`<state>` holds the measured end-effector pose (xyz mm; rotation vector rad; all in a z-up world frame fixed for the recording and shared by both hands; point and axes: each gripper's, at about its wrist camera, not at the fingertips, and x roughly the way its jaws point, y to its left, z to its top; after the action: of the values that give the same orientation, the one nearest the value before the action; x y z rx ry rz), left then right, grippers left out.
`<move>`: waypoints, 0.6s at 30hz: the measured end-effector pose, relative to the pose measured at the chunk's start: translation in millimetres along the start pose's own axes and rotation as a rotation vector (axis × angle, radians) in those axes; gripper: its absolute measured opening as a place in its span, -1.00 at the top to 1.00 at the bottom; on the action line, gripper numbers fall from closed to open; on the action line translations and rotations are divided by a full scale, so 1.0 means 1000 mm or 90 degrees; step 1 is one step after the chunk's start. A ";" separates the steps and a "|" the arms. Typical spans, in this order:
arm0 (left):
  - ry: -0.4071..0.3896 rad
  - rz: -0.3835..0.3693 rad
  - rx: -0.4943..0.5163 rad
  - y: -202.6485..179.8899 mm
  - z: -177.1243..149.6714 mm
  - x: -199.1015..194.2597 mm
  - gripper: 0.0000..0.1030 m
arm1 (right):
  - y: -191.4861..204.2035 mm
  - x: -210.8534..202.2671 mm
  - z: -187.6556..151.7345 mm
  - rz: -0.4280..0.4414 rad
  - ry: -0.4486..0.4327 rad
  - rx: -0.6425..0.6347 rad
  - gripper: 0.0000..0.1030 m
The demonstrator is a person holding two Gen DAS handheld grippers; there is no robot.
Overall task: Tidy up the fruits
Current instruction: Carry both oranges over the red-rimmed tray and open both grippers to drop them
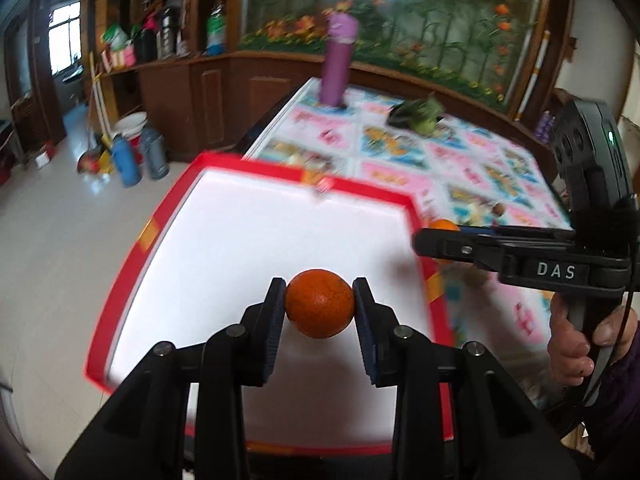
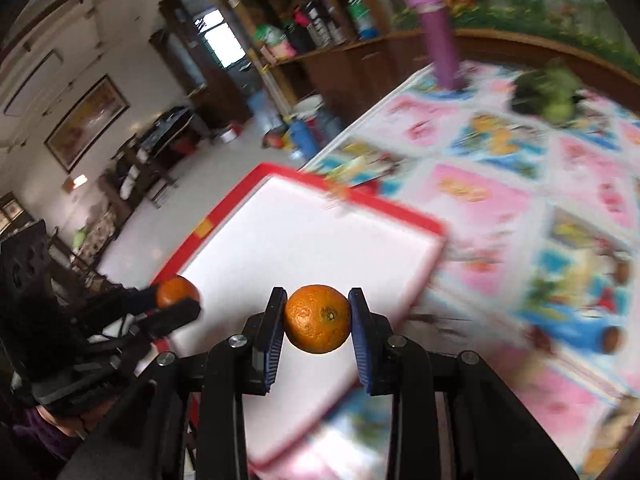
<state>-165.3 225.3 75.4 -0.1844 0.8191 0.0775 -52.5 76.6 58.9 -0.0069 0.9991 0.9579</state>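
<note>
Between left hand-held gripper [image 1: 319, 307] pads: dark orange [image 1: 319, 303], clamped, above red-rimmed white tray [image 1: 256, 240]. Right hand-held gripper [image 2: 317, 318] likewise clamping stem-end orange [image 2: 317, 319], over tray's edge.

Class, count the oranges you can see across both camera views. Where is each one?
2. One orange is clamped in the left gripper above the red-rimmed tray. The other orange is clamped in the right gripper. More could be hidden.

Both grippers are matte black linkages with round silver screw heads at the pivots and ribbed blue pads on the fingers [image 1: 362, 312]. The right gripper [image 1: 424, 240], at three o'clock in the left view, bears white "DAS" lettering, a green indicator light, a thin black cable, and a dark purple sleeve [image 1: 624, 392] below.
</note>
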 end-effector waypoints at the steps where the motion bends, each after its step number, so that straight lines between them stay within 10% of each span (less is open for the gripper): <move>1: 0.011 0.004 -0.002 0.005 -0.004 0.004 0.31 | 0.008 0.013 0.000 -0.003 0.012 -0.005 0.42; 18: 0.061 0.074 -0.042 0.040 -0.021 0.031 0.13 | 0.041 0.048 -0.021 -0.075 0.072 -0.055 0.32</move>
<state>-164.9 260.0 33.1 -0.2035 0.9231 0.2058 -86.4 125.0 29.2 -0.1926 1.0494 0.8988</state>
